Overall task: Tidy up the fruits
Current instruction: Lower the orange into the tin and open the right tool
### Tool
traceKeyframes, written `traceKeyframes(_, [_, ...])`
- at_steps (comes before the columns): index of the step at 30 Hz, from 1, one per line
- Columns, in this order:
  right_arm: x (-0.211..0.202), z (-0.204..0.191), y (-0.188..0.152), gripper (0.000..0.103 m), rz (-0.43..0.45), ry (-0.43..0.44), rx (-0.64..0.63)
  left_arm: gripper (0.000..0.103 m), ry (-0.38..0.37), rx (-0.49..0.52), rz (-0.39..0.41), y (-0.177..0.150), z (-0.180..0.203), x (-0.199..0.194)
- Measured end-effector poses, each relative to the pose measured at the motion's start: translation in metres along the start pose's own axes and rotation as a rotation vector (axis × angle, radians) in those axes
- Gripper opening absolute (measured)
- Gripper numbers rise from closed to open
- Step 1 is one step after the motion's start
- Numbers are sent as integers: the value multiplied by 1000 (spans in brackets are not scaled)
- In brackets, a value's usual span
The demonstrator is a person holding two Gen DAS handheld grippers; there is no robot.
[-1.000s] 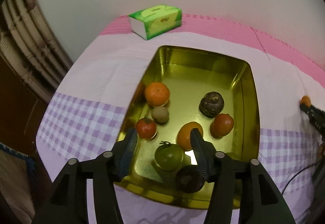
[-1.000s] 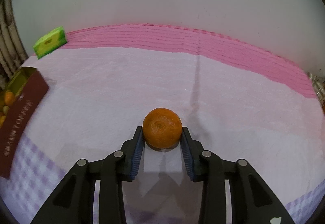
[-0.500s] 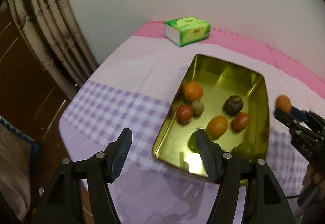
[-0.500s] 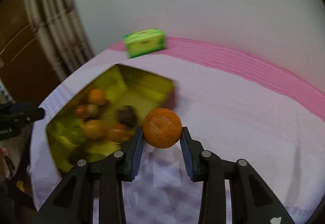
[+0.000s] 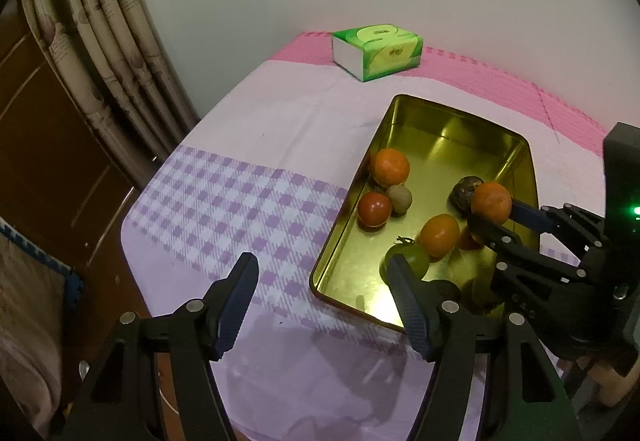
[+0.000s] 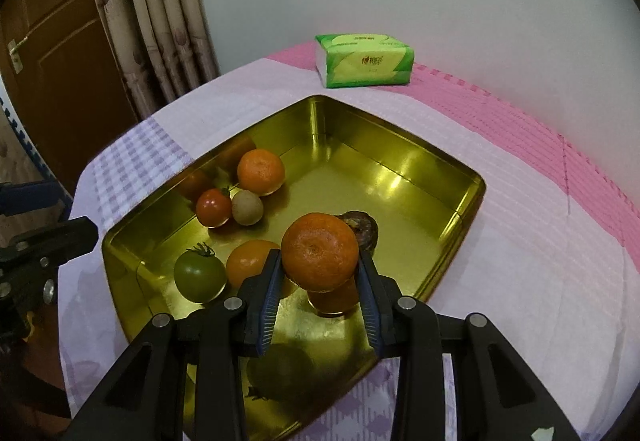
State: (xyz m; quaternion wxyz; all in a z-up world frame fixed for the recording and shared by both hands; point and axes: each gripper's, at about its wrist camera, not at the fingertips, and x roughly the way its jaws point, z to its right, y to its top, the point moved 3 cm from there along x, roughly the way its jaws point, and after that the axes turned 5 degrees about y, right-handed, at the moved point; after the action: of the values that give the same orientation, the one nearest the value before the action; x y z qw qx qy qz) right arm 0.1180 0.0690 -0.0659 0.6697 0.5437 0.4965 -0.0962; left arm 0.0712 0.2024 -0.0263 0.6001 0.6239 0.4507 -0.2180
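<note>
Right gripper [image 6: 320, 283]: we see its 2 blue-padded fingers closed against the sides of an orange mandarin [image 6: 320, 251], held above the tray's contents at lower centre of the right wrist frame; in the left wrist frame it enters from the right edge.
Left gripper [image 5: 322, 295]: we see it spread wide with nothing between its fingers, at the bottom of the left wrist frame; one finger overlaps the tray's near corner, the other is over the cloth.
Gold tray [image 6: 404, 143]: a rectangular metal tray at centre frame on the tablecloth.
Fruit in tray: we count a second mandarin [image 6: 261, 172], a red tomato [image 6: 213, 207] touching a small brown fruit [image 6: 248, 207], a green tomato [image 6: 199, 274], another orange fruit [image 6: 249, 261] and a dark brown fruit [image 6: 366, 229] partly behind the held mandarin.
Tablecloth [image 5: 240, 197]: purple check, pale lilac and pink bands.
Tissue pack [image 6: 364, 60]: green, upper centre, well apart from the tray.
Curtain [image 6: 156, 9]: upper left.
</note>
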Motion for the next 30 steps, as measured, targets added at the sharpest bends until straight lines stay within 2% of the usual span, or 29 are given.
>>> traceKeyframes(10, [8,0,-1,36,-10,-25,2,68,-3,18,-13,-5,6,2])
traceKeyframes(17, [1,-1,-2,53,8,-51,5,68,-2,22,-14,-6,9,2])
traceKeyframes(19, [-4,-1,-2,55,20,-56,8,68,-2,25,-14,-6,10,3])
traceKeyframes(22, [-17,-2,-5,67,41,-63,29,68,-1,31,-13,-7,12,3])
traceKeyframes(24, [-26,-2,-8,83,53,-73,48,69,-2,35,-11,-7,13,3])
traceKeyframes(30, [-43,0,-24,101,27,-124,79,69,1,46,-11,-8,16,3])
